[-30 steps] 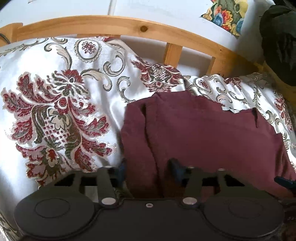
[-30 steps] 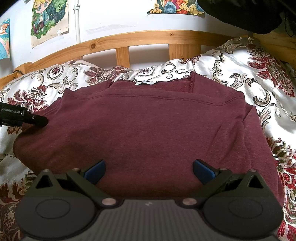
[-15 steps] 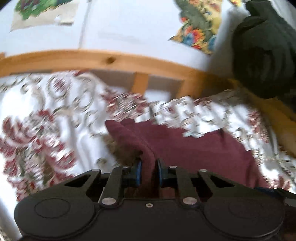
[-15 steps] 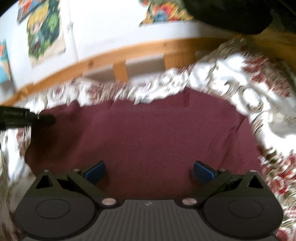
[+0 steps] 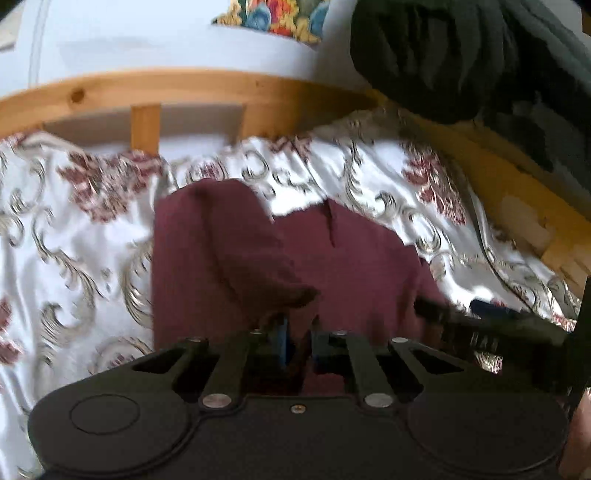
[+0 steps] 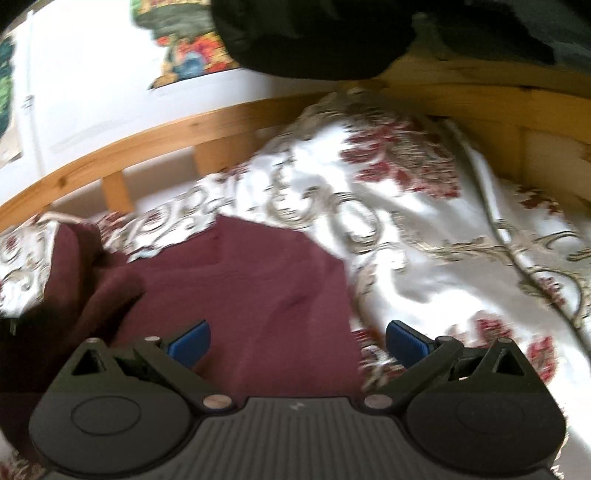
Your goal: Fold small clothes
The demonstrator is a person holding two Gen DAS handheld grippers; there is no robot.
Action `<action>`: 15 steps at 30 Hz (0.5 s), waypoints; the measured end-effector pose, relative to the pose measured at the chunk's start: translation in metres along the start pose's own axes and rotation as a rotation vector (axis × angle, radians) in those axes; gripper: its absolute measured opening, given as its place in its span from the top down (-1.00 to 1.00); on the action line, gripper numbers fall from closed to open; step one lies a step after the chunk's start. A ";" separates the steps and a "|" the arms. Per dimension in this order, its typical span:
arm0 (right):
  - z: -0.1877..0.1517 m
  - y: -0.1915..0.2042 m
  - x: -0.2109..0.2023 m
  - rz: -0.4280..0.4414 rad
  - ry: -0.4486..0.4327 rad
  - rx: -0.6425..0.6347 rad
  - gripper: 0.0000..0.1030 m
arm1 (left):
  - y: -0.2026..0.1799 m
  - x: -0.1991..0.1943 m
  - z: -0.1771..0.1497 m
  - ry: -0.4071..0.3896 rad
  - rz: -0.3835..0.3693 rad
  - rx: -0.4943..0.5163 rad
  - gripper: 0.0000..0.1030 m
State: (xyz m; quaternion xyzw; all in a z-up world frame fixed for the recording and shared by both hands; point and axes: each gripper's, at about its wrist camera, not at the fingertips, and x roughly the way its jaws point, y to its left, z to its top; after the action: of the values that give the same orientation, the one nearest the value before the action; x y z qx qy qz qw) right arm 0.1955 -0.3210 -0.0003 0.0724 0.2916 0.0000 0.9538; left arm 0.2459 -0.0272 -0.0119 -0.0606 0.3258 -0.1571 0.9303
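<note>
My left gripper (image 5: pixel 299 338) has its jaws pinched nearly together on a raised fold of the maroon garment (image 5: pixel 354 258); the gathered cloth stands up from the blue pads (image 5: pixel 281 338) and drapes over to the left, above the flat part of the garment; the garment itself lies on the floral bedspread (image 5: pixel 74 258), on the near side of the wooden bed rail (image 5: pixel 192 88). My right gripper (image 6: pixel 297 341) has its jaws spread wide and holds nothing; one blue pad sits over the maroon cloth and the other over the bedspread just beside the garment's right edge (image 6: pixel 347 295); I cannot tell whether either pad touches the fabric. In the right wrist view the lifted fold bunches at the garment's left side; a dark heap of clothing (image 6: pixel 314 33) sits above the rail; both views are blurred.
</note>
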 end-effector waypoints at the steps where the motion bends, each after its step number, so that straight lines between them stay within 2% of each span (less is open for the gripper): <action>1: 0.001 -0.004 0.001 -0.008 -0.003 0.016 -0.99 | 0.001 0.002 -0.003 0.008 -0.009 -0.015 0.75; 4: 0.003 -0.008 0.004 -0.017 -0.001 0.041 -0.99 | 0.006 0.002 -0.006 0.011 -0.037 -0.055 0.69; 6: 0.002 -0.007 0.005 -0.016 -0.001 0.039 -0.99 | 0.008 -0.002 -0.007 0.007 -0.057 -0.068 0.56; 7: 0.001 -0.006 0.004 -0.013 -0.002 0.033 -0.99 | 0.008 -0.005 -0.007 0.000 -0.071 -0.075 0.33; 8: 0.000 -0.004 0.004 -0.008 -0.004 0.025 -0.99 | 0.008 -0.009 -0.007 -0.011 -0.094 -0.081 0.18; 10: -0.001 0.000 0.002 0.002 -0.007 0.011 -0.99 | 0.006 -0.015 -0.006 -0.037 -0.134 -0.091 -0.52; 12: -0.002 0.005 0.000 0.008 -0.010 -0.002 -0.99 | 0.002 -0.027 -0.007 -0.074 -0.145 -0.092 -0.74; 15: -0.003 0.008 -0.002 0.020 -0.019 -0.005 -0.99 | -0.004 -0.045 -0.008 -0.113 -0.148 -0.072 -0.84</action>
State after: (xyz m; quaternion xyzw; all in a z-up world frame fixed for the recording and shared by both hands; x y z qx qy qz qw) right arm 0.1926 -0.3131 -0.0009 0.0730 0.2819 0.0094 0.9566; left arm 0.2069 -0.0162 0.0087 -0.1265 0.2726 -0.2099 0.9304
